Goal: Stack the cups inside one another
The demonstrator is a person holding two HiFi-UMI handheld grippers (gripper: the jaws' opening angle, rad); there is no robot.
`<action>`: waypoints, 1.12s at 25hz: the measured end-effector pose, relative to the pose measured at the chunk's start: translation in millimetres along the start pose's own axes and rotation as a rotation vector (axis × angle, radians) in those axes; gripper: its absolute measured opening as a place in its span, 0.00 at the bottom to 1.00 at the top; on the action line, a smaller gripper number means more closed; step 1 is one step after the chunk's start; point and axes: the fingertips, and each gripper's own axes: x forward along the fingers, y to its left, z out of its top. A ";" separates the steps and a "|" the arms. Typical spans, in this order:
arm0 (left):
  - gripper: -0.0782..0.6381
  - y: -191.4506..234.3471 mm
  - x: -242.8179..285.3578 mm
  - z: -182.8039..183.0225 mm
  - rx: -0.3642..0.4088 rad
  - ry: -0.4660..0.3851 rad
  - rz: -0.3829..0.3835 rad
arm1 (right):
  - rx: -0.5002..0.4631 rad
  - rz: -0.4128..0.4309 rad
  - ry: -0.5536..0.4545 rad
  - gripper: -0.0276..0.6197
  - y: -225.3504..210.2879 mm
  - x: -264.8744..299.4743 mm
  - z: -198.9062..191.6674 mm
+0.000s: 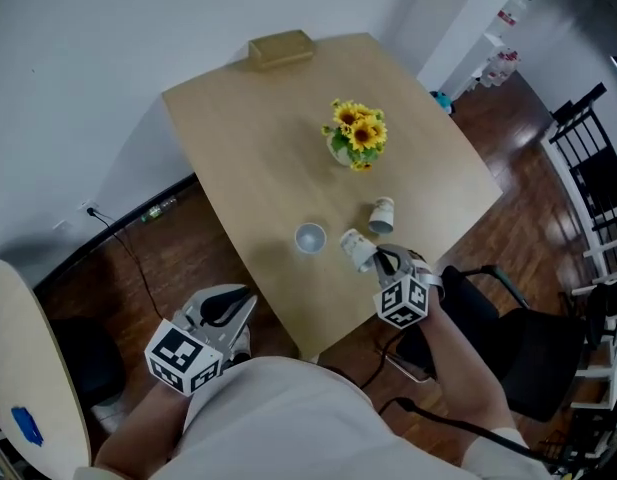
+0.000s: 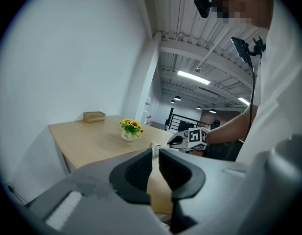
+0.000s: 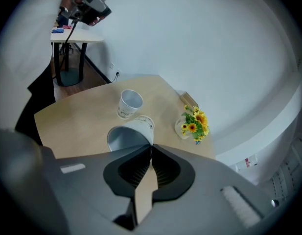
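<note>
The white paper cup with dark print (image 1: 356, 250) (image 3: 130, 133) that you hold lies on its side. Its long axis runs away from your right tool (image 1: 383, 260) (image 3: 151, 150), open mouth nearest the tool and base pointing roughly at the upright white paper cup (image 1: 310, 238) (image 3: 129, 102) just beyond it on the pale wooden bench (image 1: 248, 138). The right tool is clamped on the rim wall, so you'd likely swing the base down before nesting. A third white paper cup (image 1: 383, 214) lies tipped over nearby. Your left tool (image 1: 238, 303) (image 2: 155, 153) hangs off the bench edge, jaws almost together on nothing, farther from all three cups.
</note>
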 end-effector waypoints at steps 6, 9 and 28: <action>0.18 4.4 -2.6 0.4 0.012 -0.020 -0.061 | -0.058 -0.003 0.028 0.07 -15.3 -28.4 26.9; 0.18 6.8 -6.6 -0.8 0.016 -0.026 -0.080 | -0.105 0.022 0.044 0.07 -19.2 -34.7 44.9; 0.18 32.9 -53.3 -17.8 0.108 -0.019 -0.072 | -0.035 0.483 0.305 0.07 -6.1 4.7 101.7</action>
